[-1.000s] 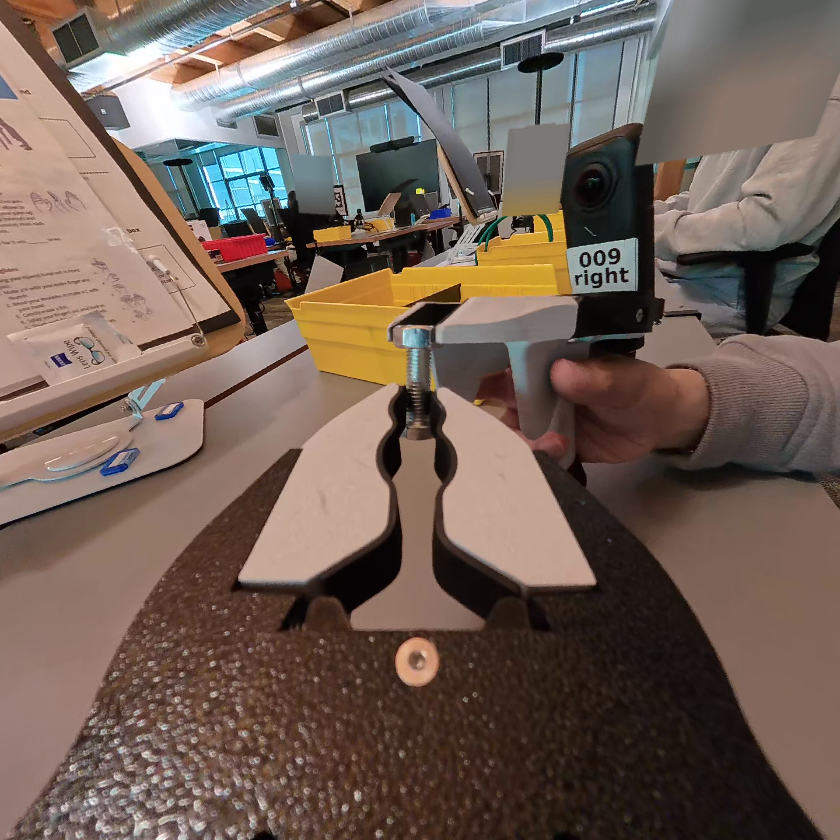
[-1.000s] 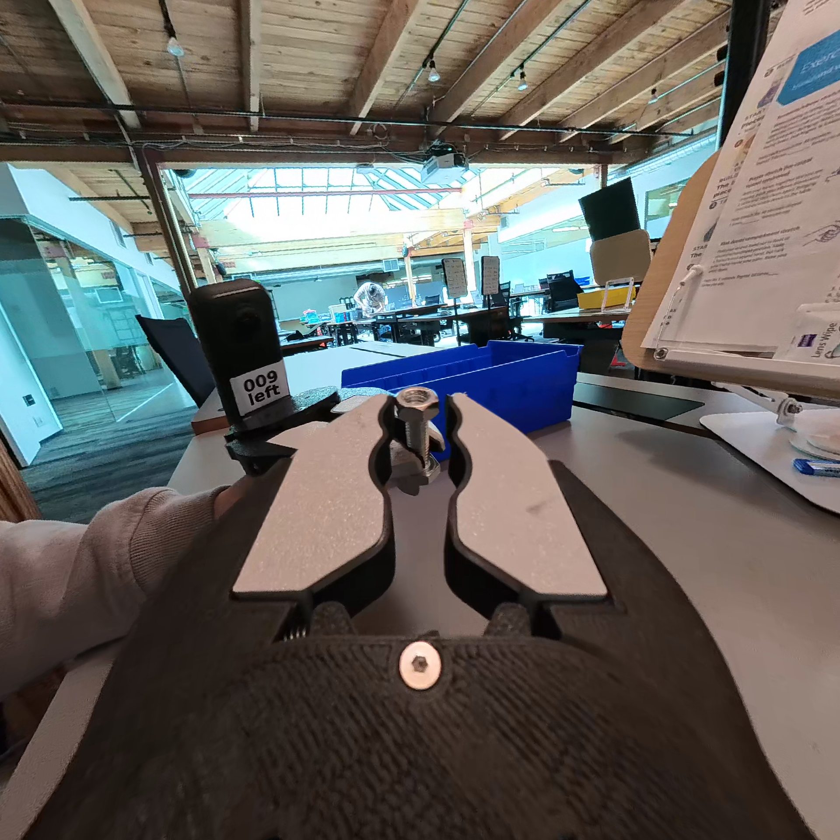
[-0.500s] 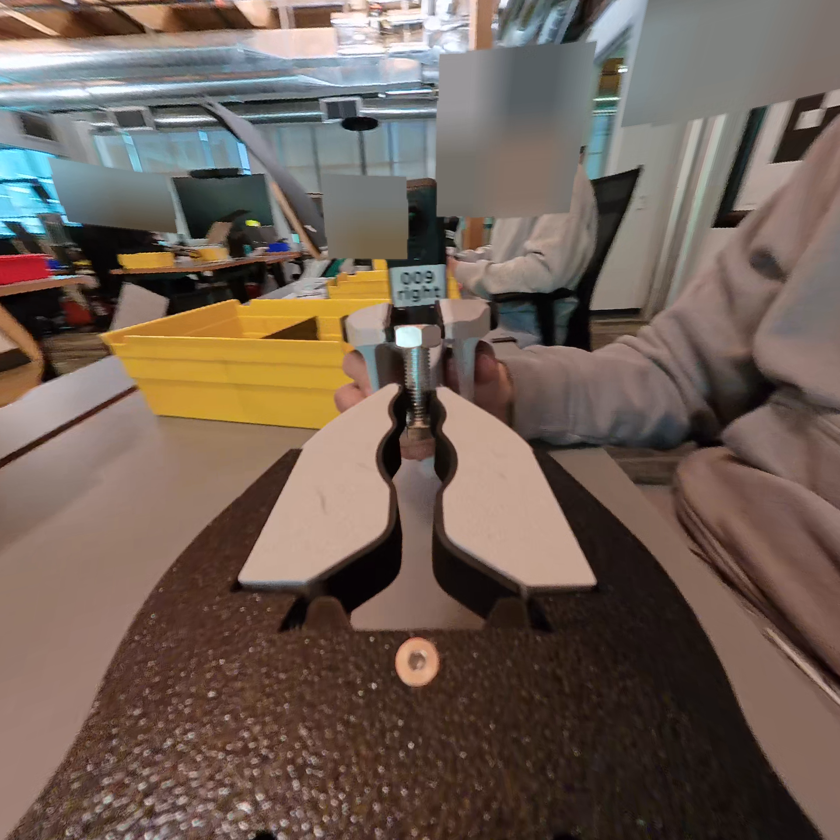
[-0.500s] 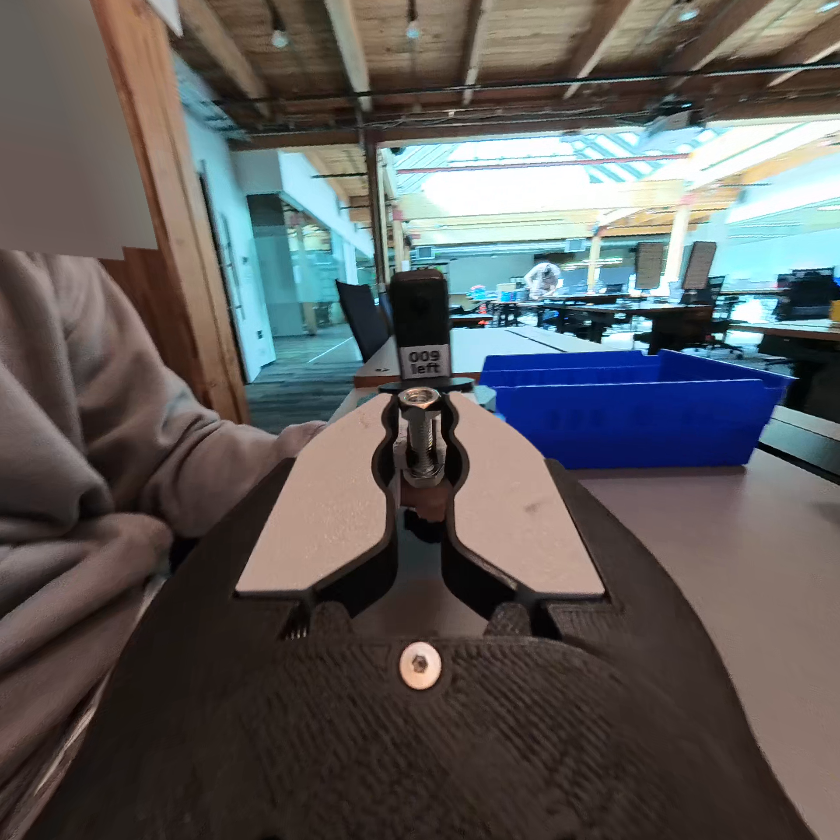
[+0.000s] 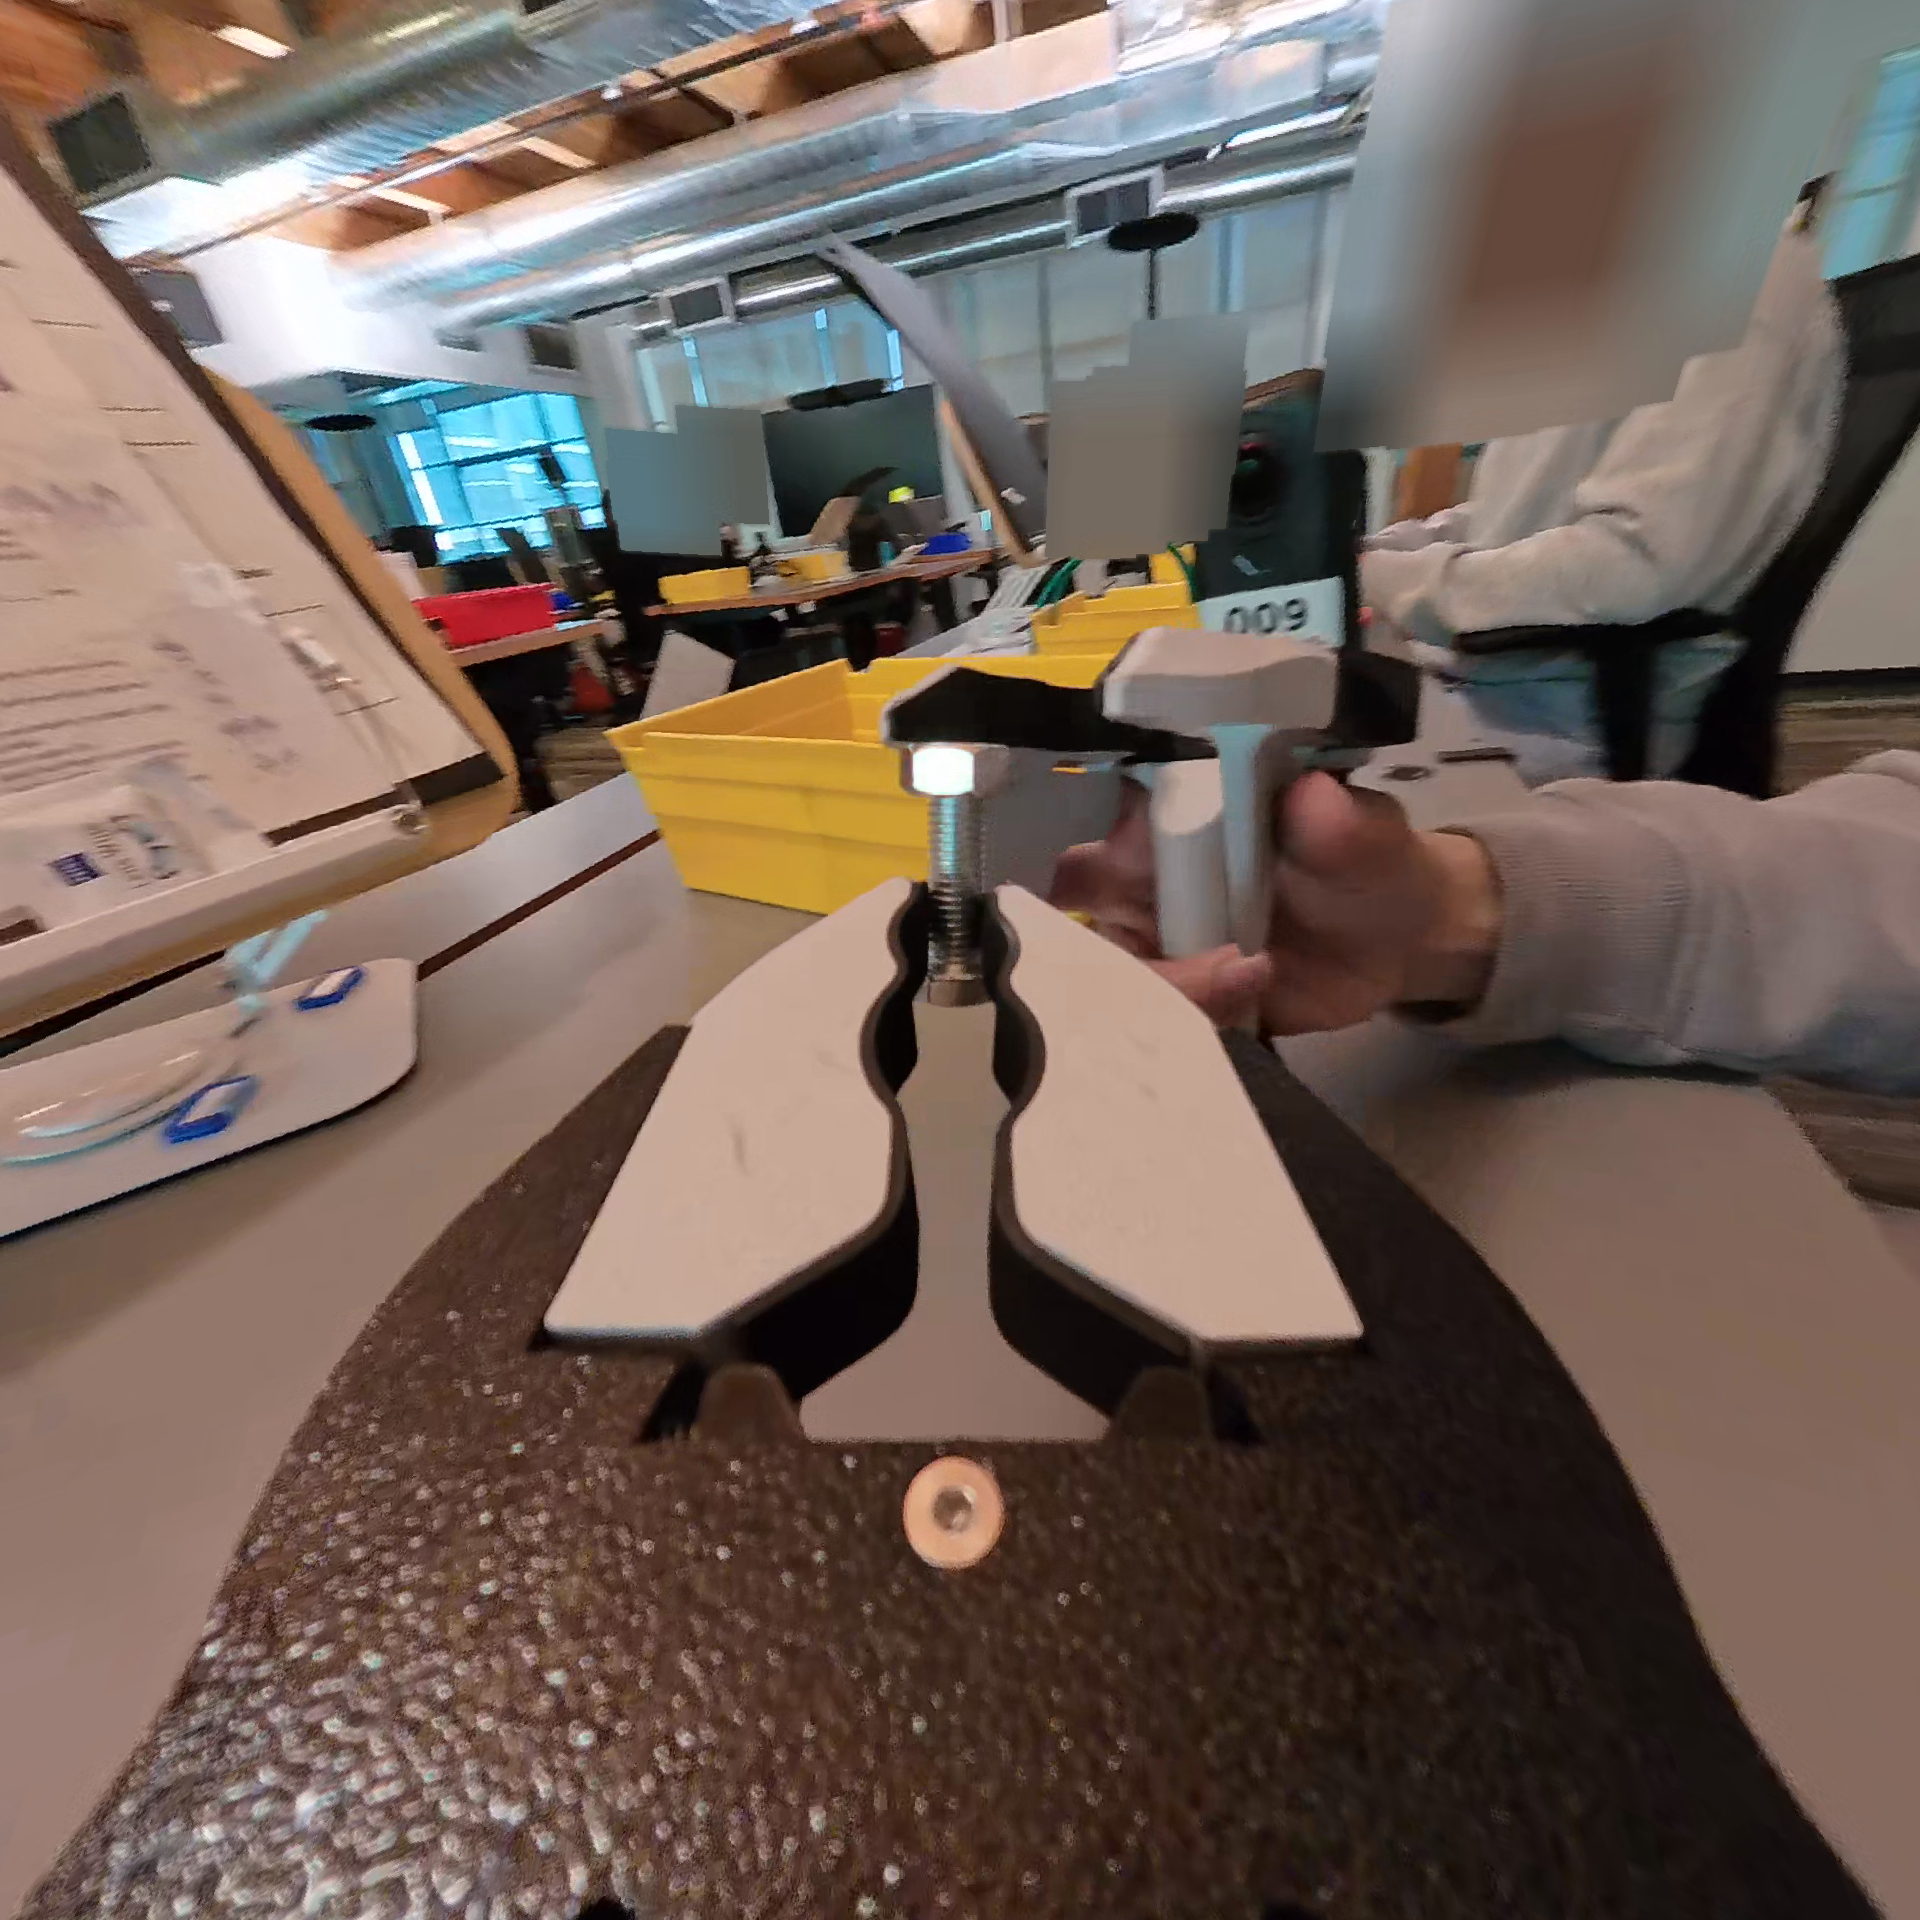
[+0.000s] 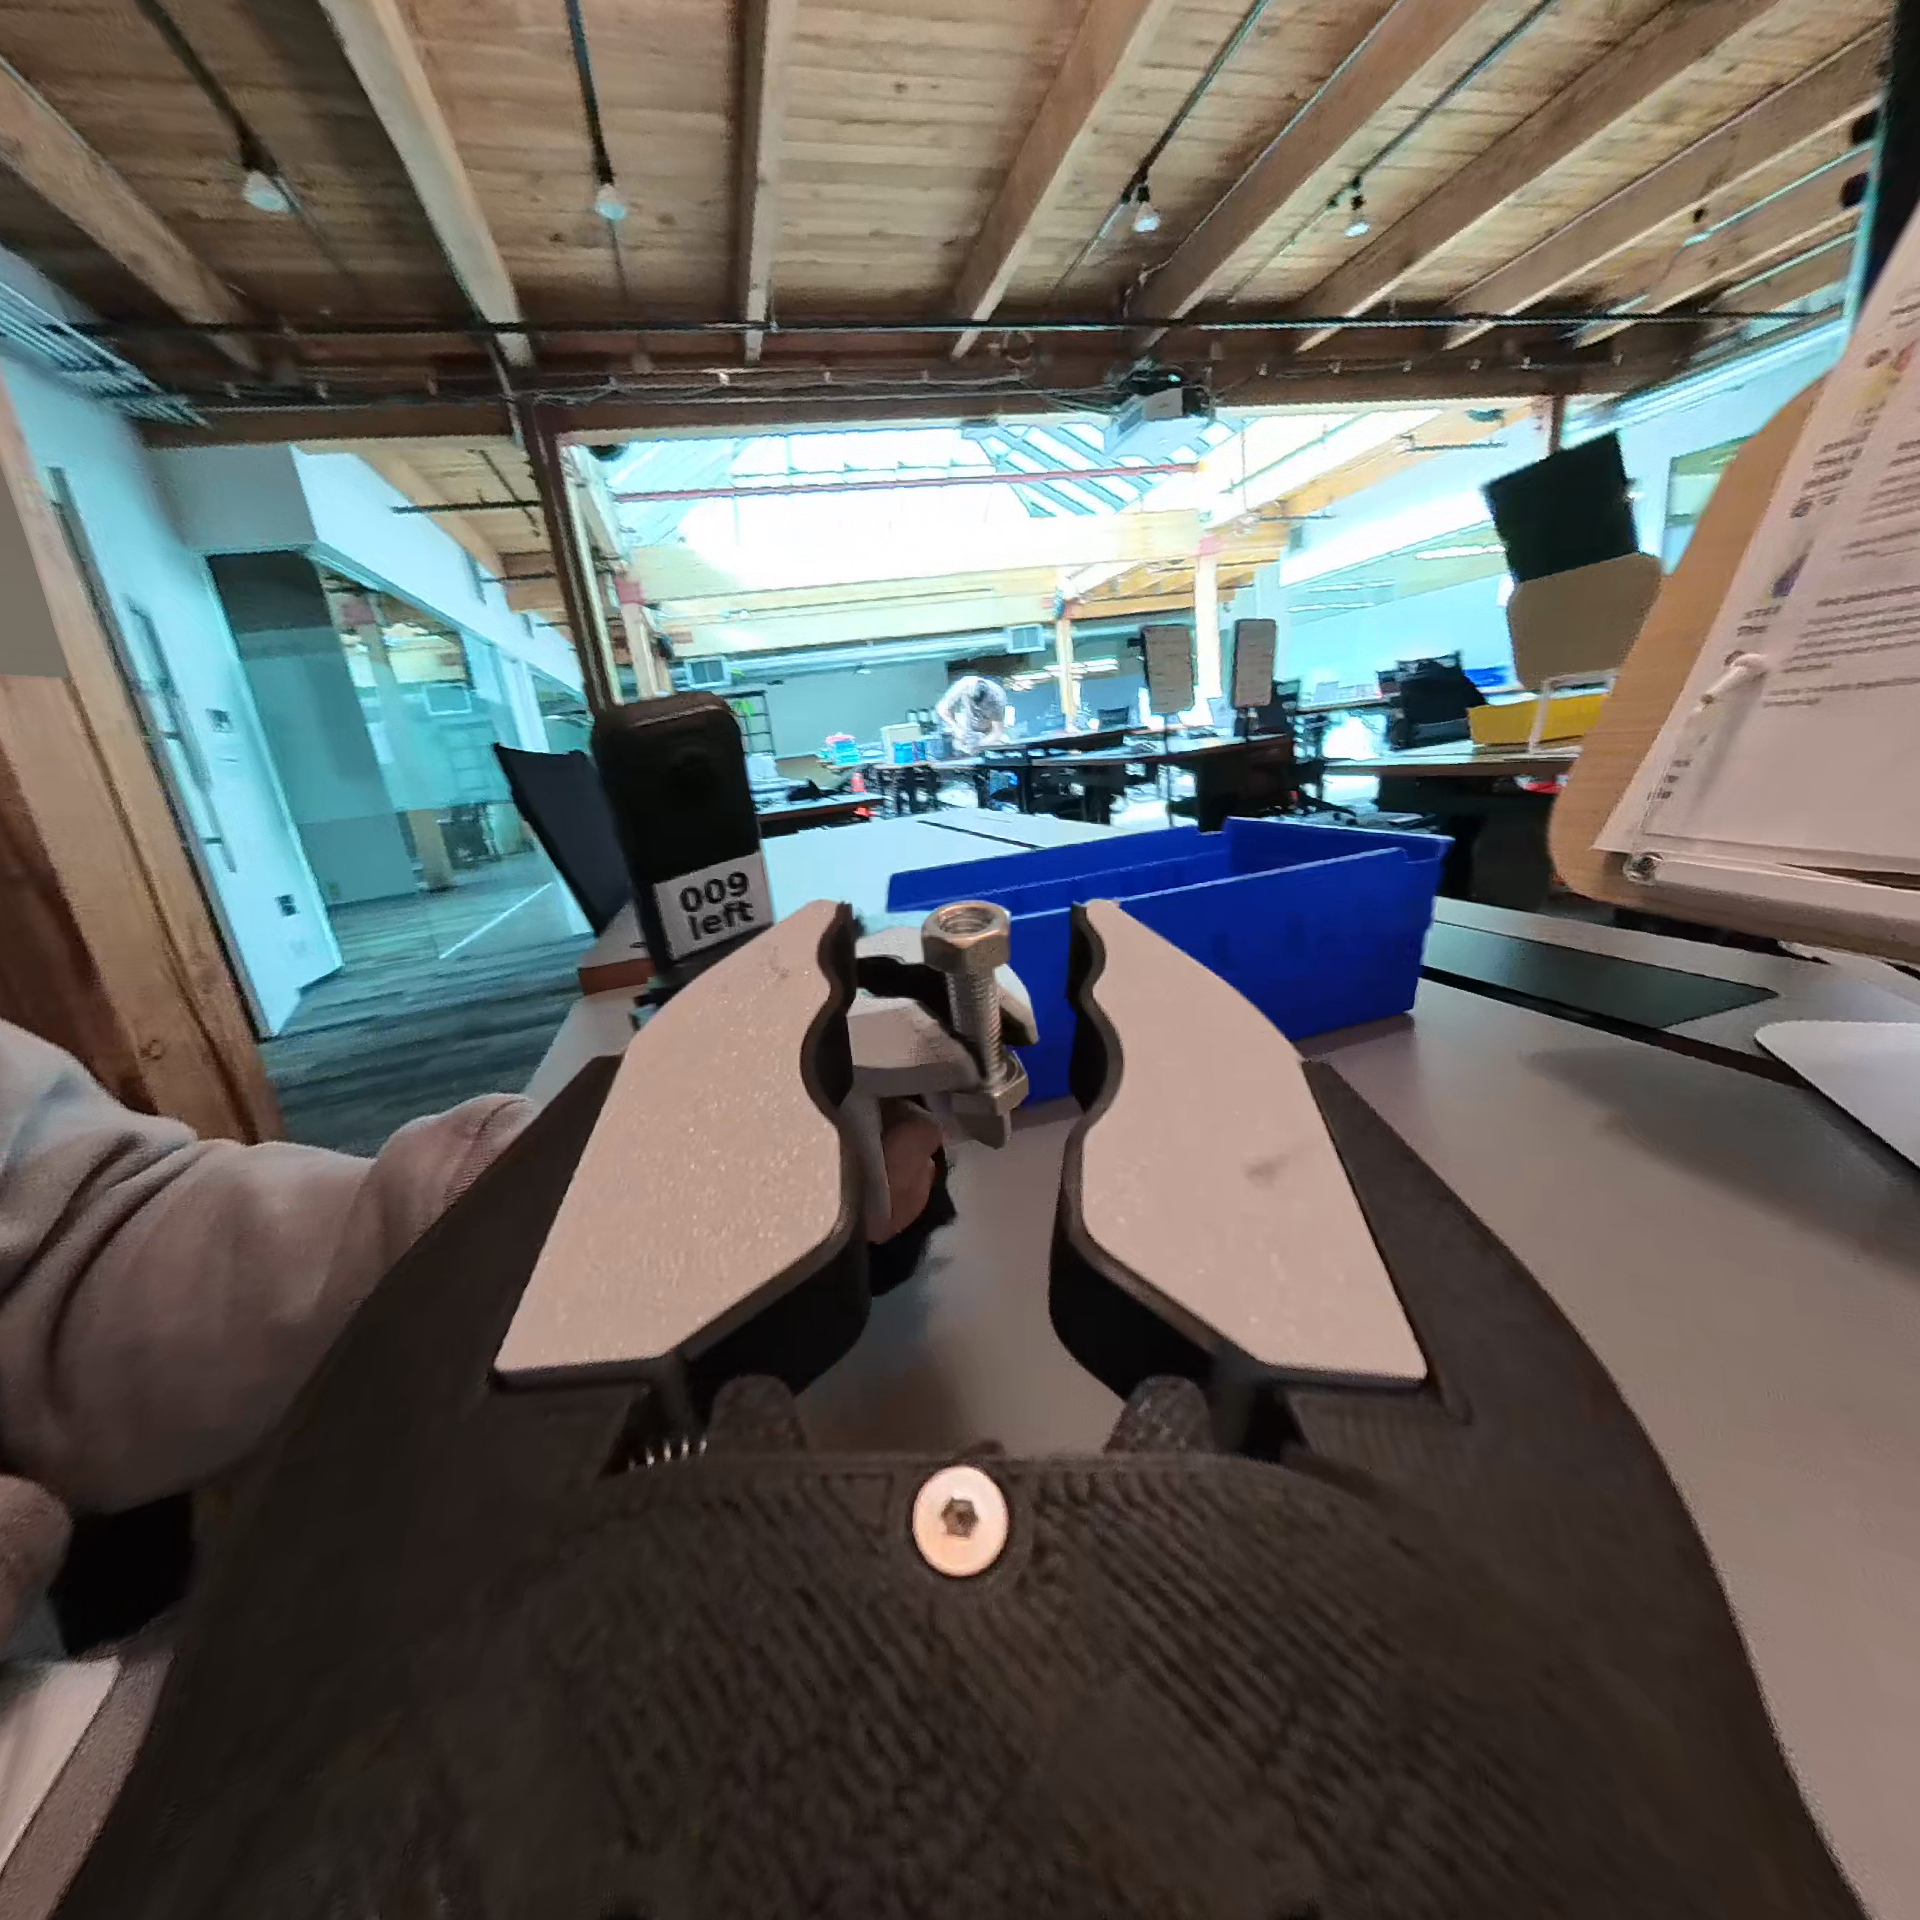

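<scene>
Silver threaded steel bolt [image 5: 957, 871] with a hex nut [image 6: 968, 933] on it is sitting pinched at its shank between my left gripper [image 5: 957, 940] fingertips, over the grey table [image 5: 582, 935]. My right gripper [image 6: 966, 971] jaws are standing spread, nut between the pads with gaps both sides, not gripping. Just beyond, I'm seeing a yellow plastic bin [image 5: 769, 790] in the left view and a blue plastic bin [image 6: 1247, 914] in the right. Document stand [image 5: 208, 665] is sitting off to the side.
</scene>
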{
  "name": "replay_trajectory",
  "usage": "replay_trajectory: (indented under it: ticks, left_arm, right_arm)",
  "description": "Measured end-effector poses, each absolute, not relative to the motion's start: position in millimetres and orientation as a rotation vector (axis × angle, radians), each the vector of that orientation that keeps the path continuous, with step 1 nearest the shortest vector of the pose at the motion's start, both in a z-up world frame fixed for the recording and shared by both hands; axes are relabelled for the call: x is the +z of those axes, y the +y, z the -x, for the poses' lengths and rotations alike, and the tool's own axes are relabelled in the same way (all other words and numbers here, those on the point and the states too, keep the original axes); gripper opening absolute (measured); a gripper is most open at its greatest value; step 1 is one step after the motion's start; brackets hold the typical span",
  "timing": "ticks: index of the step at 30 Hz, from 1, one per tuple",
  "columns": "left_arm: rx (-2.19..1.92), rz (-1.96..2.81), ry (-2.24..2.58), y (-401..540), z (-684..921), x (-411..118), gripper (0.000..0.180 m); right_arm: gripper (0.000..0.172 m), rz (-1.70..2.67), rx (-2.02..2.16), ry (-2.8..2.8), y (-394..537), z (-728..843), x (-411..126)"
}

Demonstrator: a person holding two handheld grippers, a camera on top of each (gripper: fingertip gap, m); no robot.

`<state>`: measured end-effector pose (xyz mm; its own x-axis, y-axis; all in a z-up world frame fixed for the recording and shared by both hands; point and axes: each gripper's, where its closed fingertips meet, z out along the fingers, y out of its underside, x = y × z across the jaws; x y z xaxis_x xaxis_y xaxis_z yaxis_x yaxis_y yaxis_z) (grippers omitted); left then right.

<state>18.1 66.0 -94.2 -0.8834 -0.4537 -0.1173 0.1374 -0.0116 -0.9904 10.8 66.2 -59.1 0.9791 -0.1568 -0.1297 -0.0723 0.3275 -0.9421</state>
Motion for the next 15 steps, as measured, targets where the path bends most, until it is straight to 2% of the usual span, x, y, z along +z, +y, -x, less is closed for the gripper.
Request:
replay_trajectory:
  ticks: [5,9,15]
  left_arm:
    - [-1.801,0.337,1.861,67.8,-24.8,-99.6,0.008]
    - [-1.8,0.34,1.871,65.0,-24.6,-100.8,0.008]
    - [-1.87,0.306,1.907,62.6,-18.6,-101.0,0.008]
  right_arm:
    - [0.035,1.322,-0.205,0.296,76.4,-21.9,-72.9]
    - [0.017,1.338,-0.222,0.296,78.6,-21.5,-75.4]
    - [0.017,1.389,-0.248,0.179,79.2,-15.0,-75.2]
